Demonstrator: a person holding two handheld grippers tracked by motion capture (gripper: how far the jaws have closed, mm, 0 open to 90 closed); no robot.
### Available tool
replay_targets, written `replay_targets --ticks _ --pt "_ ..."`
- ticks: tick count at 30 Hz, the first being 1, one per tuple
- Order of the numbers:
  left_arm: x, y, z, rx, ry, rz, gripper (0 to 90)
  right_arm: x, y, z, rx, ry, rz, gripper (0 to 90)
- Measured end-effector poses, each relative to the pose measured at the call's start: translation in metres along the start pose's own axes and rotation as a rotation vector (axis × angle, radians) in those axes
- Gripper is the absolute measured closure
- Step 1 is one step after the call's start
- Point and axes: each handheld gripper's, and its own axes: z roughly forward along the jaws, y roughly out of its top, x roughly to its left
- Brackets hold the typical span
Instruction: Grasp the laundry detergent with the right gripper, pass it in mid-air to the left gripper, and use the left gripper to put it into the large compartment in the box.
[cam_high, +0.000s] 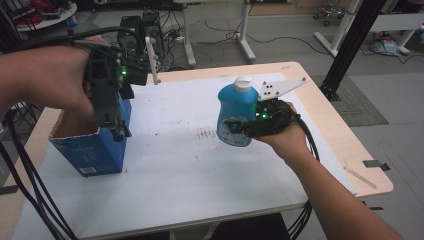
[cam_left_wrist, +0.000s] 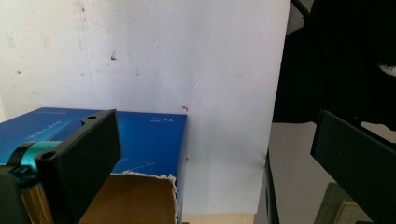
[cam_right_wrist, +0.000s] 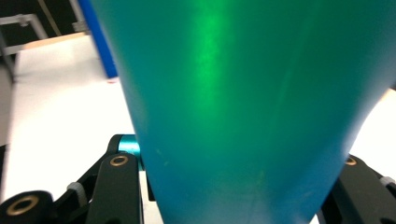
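Note:
A blue bottle (cam_high: 236, 112) with a white cap hangs upright above the table's right half. My right gripper (cam_high: 239, 131) is shut on its lower body from the right side. In the right gripper view the bottle's teal wall (cam_right_wrist: 243, 93) sits between the two black jaws of my right gripper (cam_right_wrist: 233, 186). At the left stands an open blue cardboard box (cam_high: 92, 150). My left gripper (cam_high: 120, 131) points down over its right rim. In the left gripper view my left gripper (cam_left_wrist: 219, 158) is open, jaws wide apart, above the box's corner (cam_left_wrist: 144, 135).
A white paper sheet (cam_high: 190, 165) covers most of the wooden table (cam_high: 350, 145). Behind the table are a computer tower (cam_high: 140, 30), floor cables and desk legs. A black frame post (cam_high: 350, 45) stands at the back right.

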Motion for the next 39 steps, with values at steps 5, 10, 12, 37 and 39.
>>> replay_targets --ticks 5,10,12,37,39 --pt "0.000 0.007 0.000 0.007 -0.001 0.013 1.7 0.012 0.013 0.002 0.006 0.059 -0.044 46.4" --pt "-0.001 0.013 0.002 0.009 -0.003 0.019 1.7 0.025 0.020 0.008 0.019 0.111 -0.077 46.4" --pt "-0.001 0.016 0.003 0.010 -0.006 0.023 1.7 0.030 0.020 0.012 0.026 0.132 -0.080 46.4" --pt "-0.005 0.045 0.022 0.013 -0.035 0.071 1.7 0.073 0.025 0.070 0.027 0.343 -0.100 46.5" --pt "-0.005 0.048 0.025 0.019 -0.038 0.078 1.7 0.076 0.027 0.073 0.025 0.356 -0.097 46.4"
